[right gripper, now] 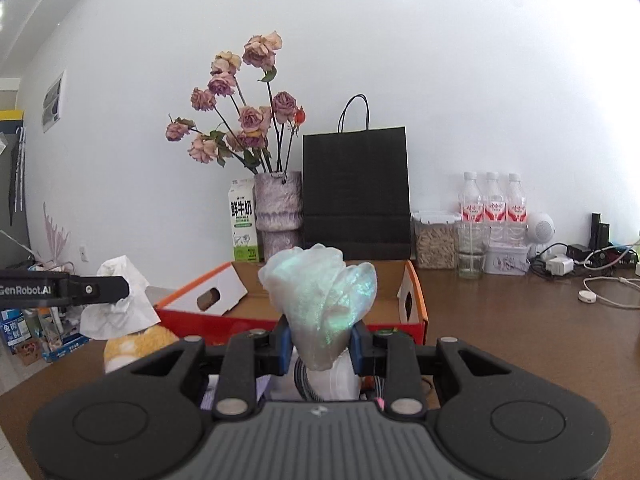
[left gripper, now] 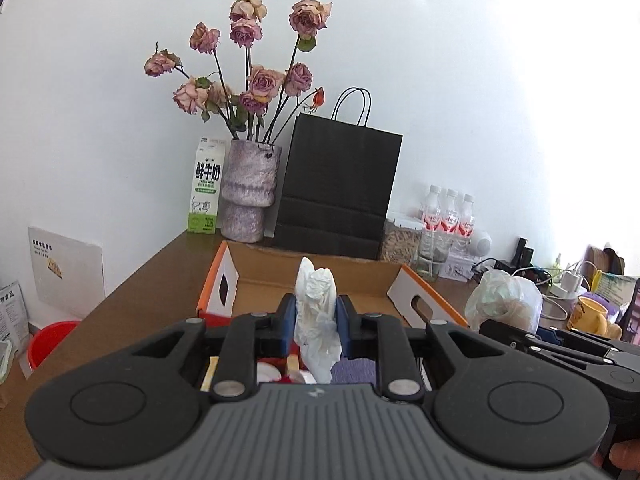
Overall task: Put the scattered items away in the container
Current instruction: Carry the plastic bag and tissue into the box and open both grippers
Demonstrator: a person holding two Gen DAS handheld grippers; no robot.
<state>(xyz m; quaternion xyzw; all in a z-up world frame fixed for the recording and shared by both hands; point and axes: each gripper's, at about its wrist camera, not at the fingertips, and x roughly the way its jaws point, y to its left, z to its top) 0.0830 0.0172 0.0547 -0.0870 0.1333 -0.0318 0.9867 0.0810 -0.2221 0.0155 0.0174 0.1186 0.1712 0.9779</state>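
**Two light wads aloft, aimed at the open box**

Grips a crumpled white tissue (left gripper: 314, 280) in the left gripper (left gripper: 316, 318), fingers closed firmly on its middle, so that the loose paper stands upright above the blue pads and hangs below them without slipping. Pinches a shimmering plastic wad (right gripper: 320, 292) in the right gripper (right gripper: 320, 340) in the same way, fingers closed on its narrow lower part, with the puffed top bulging over them. Carries both clear of the brown table (left gripper: 152, 280), side by side and near level, probably to keep either from dragging across the clutter underneath. Faces the orange cardboard box (left gripper: 420, 296) straight ahead, flaps spread outward and floor bare where visible; likely the container, kept wide open for a drop from above. Leaves alone, beyond it against the white wall, a milk carton (left gripper: 206, 192), a vase of dried roses (left gripper: 248, 192) and a black paper bag (left gripper: 340, 184). Seems to call next for a short reach over the near rim before letting go
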